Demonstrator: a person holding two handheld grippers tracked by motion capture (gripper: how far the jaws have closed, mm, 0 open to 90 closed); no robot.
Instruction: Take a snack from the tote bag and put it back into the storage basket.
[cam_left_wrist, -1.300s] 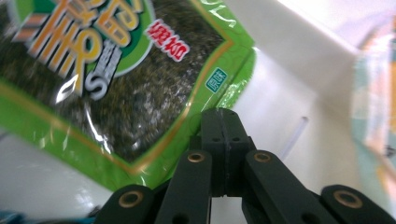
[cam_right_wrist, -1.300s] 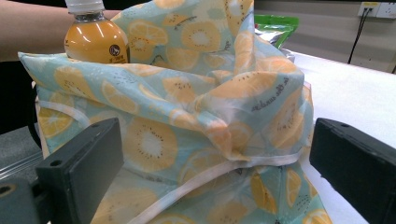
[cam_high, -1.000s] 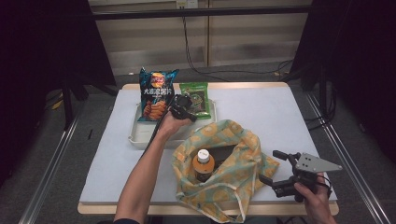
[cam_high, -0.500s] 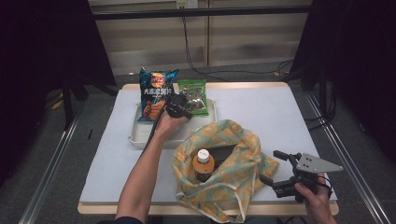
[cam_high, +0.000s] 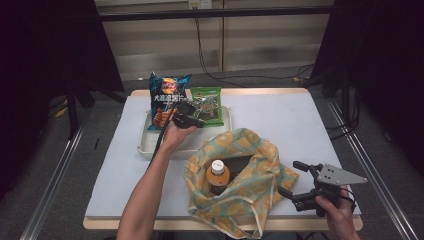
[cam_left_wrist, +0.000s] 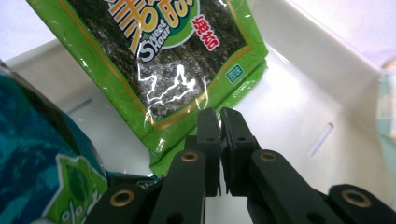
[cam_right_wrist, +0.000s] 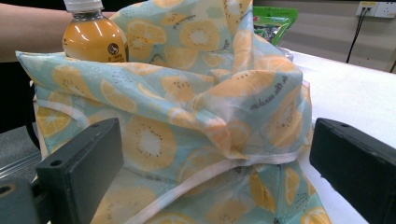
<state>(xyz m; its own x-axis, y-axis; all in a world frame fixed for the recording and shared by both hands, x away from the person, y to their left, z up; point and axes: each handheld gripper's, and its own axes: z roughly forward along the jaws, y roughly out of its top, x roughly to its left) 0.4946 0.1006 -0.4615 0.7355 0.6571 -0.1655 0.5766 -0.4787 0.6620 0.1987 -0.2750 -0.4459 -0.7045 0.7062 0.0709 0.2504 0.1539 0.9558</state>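
- Bottle (cam_high: 218, 172) of orange drink: stands packed in our fruit-print bag (cam_high: 252, 192), near table edge.
- Green seaweed packet (cam_left_wrist: 173, 60): lies in white tray (cam_high: 150, 146), not yet gripped; our left gripper (cam_left_wrist: 219, 116) at its lower edge, jaws nearly pressed together, just beginning to part, nothing between.
- Blue chip bag (cam_high: 167, 100): in tray, unpacked.
- Right gripper (cam_high: 295, 180): jaws spread beside bag cloth, pinching nothing.

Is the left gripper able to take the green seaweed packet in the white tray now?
Probably yes: the left gripper sits at the green seaweed packet, nothing between, but its jaws look nearly shut.
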